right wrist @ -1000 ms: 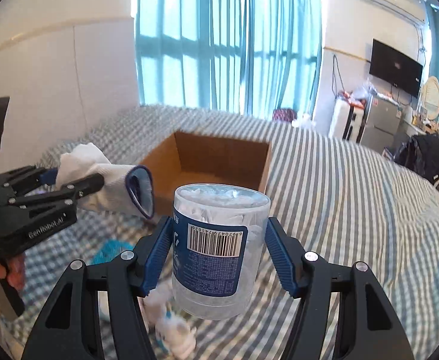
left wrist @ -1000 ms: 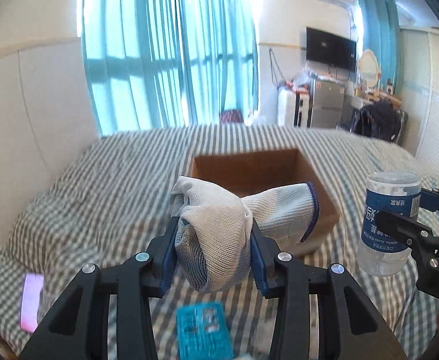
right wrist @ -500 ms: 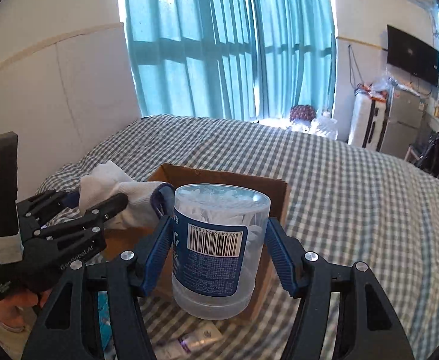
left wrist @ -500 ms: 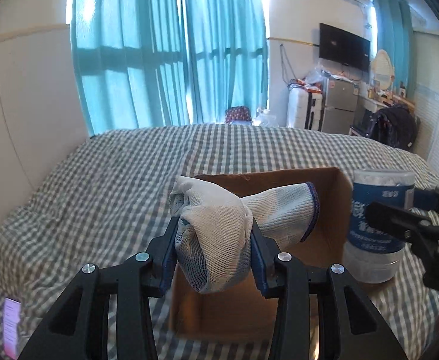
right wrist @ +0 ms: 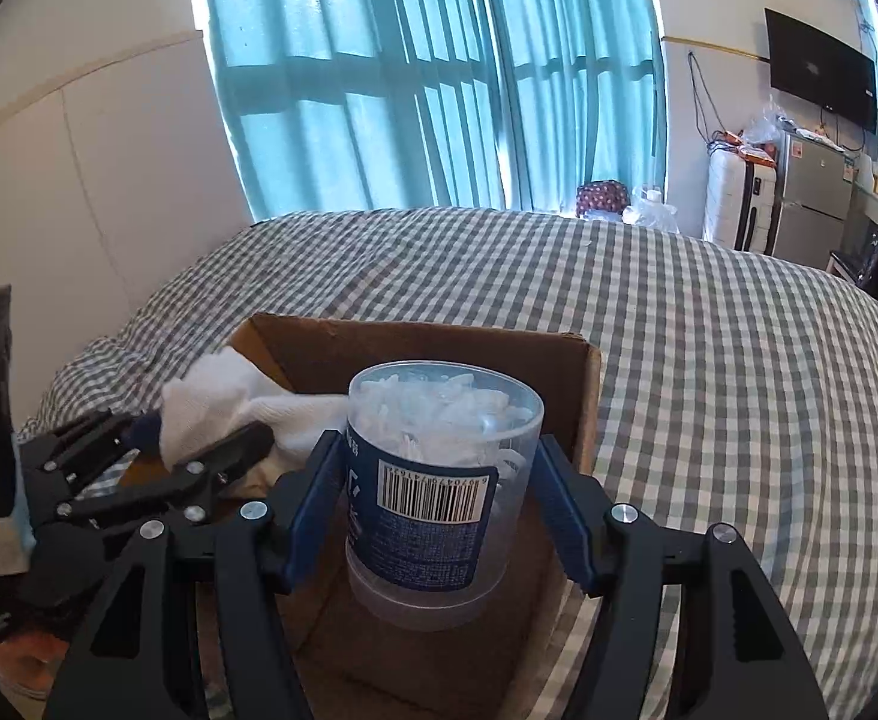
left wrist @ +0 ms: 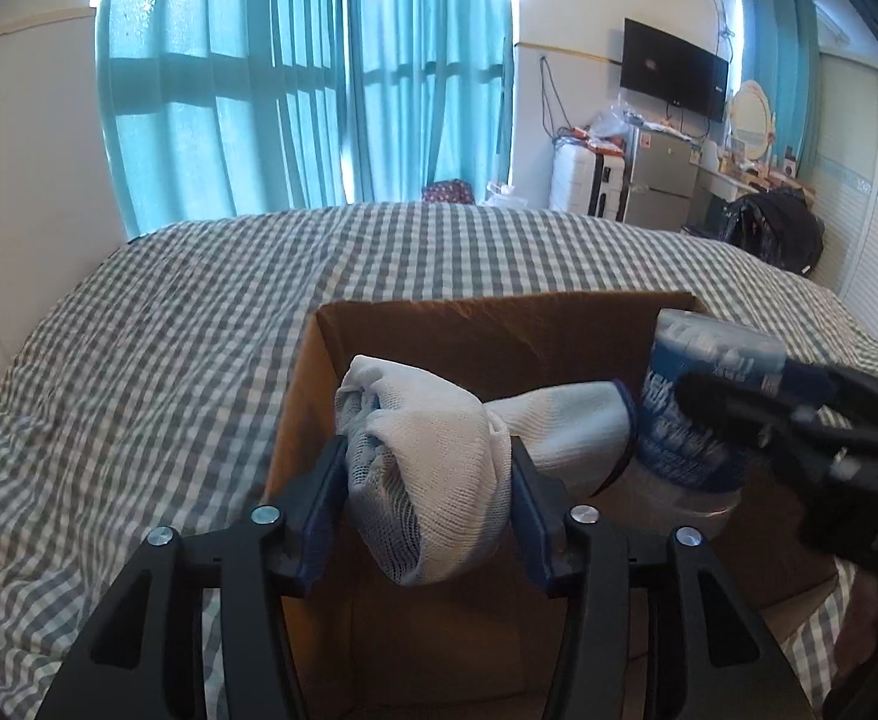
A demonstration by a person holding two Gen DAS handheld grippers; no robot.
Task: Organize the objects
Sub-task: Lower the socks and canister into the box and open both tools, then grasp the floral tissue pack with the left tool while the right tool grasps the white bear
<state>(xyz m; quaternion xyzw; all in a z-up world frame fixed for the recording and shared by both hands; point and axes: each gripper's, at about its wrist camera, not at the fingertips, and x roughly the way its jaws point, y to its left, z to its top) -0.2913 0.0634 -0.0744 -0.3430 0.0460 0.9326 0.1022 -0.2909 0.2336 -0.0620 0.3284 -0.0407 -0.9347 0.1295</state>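
My left gripper (left wrist: 427, 480) is shut on a rolled white glove with a blue cuff (left wrist: 439, 474) and holds it over the open cardboard box (left wrist: 499, 330). My right gripper (right wrist: 439, 498) is shut on a clear plastic jar with a blue label (right wrist: 433, 480), also inside the box's opening (right wrist: 415, 342). The jar shows at the right of the left wrist view (left wrist: 697, 408), close beside the glove's cuff. The glove and the left gripper show at the left of the right wrist view (right wrist: 229, 402).
The box sits on a bed with a grey-and-white checked cover (left wrist: 169, 360). Teal curtains (left wrist: 295, 78) hang behind the bed. A wall runs along the left. A fridge, suitcase and TV (left wrist: 673, 78) stand at the far right.
Both grippers have moved forward and down over the box with their loads. The box now fills the lower part of both views, and the jar is nearer the glove.
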